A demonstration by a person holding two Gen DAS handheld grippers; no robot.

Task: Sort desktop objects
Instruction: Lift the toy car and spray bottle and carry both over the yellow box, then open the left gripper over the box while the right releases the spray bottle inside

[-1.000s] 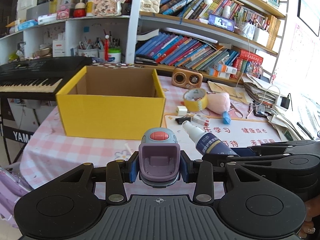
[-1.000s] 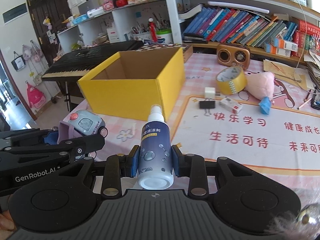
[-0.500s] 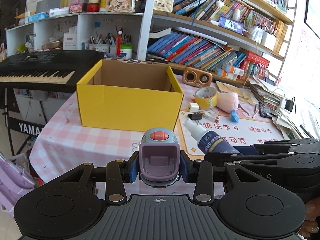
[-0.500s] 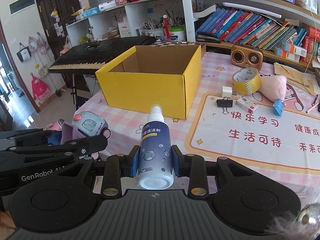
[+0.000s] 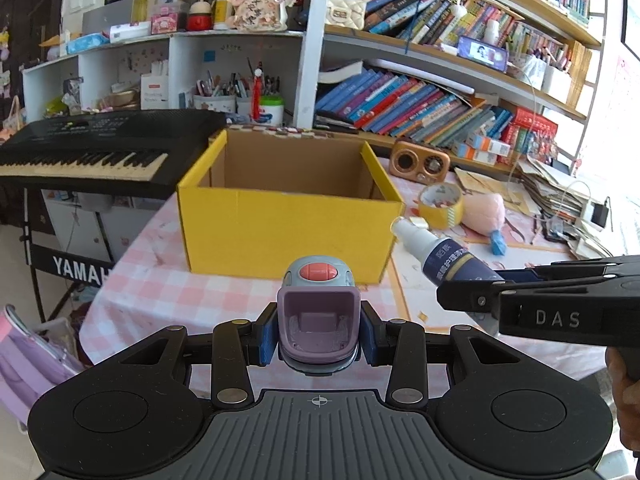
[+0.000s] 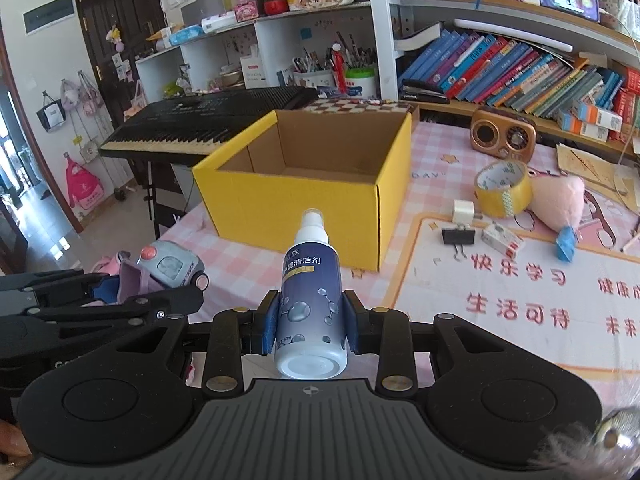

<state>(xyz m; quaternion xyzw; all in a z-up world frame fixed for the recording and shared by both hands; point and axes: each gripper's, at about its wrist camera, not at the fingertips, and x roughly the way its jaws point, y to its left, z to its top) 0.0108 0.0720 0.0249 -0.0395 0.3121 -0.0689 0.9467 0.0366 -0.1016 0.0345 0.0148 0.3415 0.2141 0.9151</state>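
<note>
My left tongs (image 5: 319, 332) are clamped on a small toy truck (image 5: 318, 312), grey with a pink button and lilac bed, blue pads pressing both its sides. My right tongs (image 6: 310, 322) are closed on a spray bottle (image 6: 310, 308), dark blue label, white nozzle pointing away toward the box. Both items are held in the air off the near edge of the tabletop (image 6: 520, 320).

The yellow cardboard box (image 5: 288, 228) sits straight ahead, top open, brown inside, looks empty though its floor is only partly visible. It stands near the tabletop's left edge, with open checked cloth between it and me.

Right of the box: a tape roll (image 6: 503, 192), pink plush (image 6: 558, 202), white plug (image 6: 463, 211), binder clip (image 6: 458, 237), small carton (image 6: 502, 240), blue scrap (image 6: 567, 243), all well apart from the box wall. A wooden radio (image 6: 503, 136) sits further back.

A keyboard (image 5: 92, 156) stands beside the tabletop on the left. The two tongs are side by side, near but not touching.
</note>
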